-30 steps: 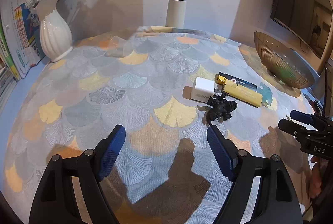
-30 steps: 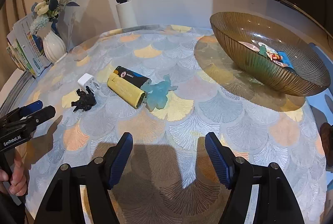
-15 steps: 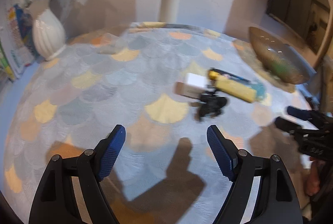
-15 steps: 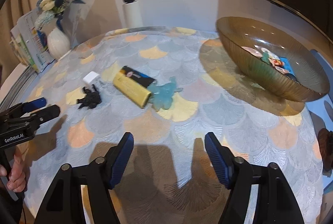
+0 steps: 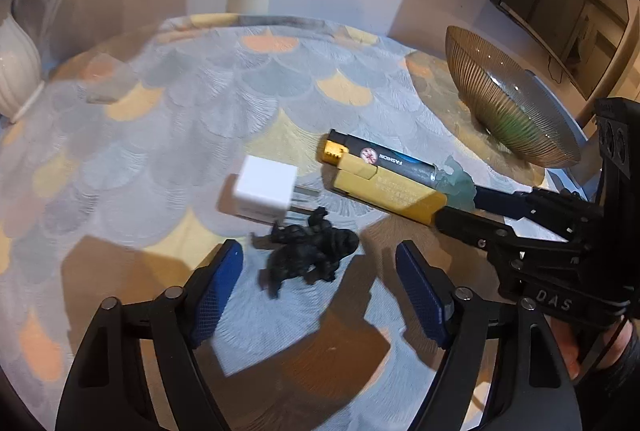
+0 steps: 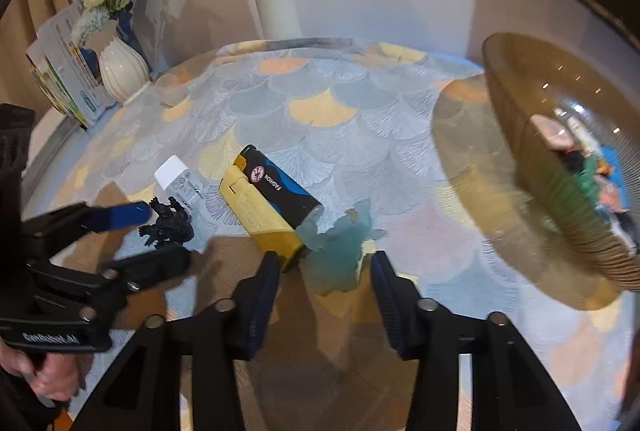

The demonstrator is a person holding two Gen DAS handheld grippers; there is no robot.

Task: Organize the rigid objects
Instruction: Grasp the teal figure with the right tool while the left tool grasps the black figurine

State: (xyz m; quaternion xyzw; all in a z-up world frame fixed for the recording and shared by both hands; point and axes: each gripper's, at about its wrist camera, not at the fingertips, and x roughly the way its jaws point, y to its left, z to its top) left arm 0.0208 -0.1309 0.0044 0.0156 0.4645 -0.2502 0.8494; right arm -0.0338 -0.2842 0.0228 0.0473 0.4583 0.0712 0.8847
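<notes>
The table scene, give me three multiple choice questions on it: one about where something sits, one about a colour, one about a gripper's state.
1. Where does the black figurine lie?
A. In the bowl
B. On the cloth before the left gripper
C. Beside the vase

2. What colour is the plug adapter?
A. White
B. Red
C. Green

3. How does the right gripper stand?
A. Clamped on the lighter
C. Holding the bowl
B. Jaws apart around the translucent blue figure, having just been closing

Answers: 1 B, it lies between the blue pads. 2 A, its block is white. 3 B, gaps show beside both pads.
</notes>
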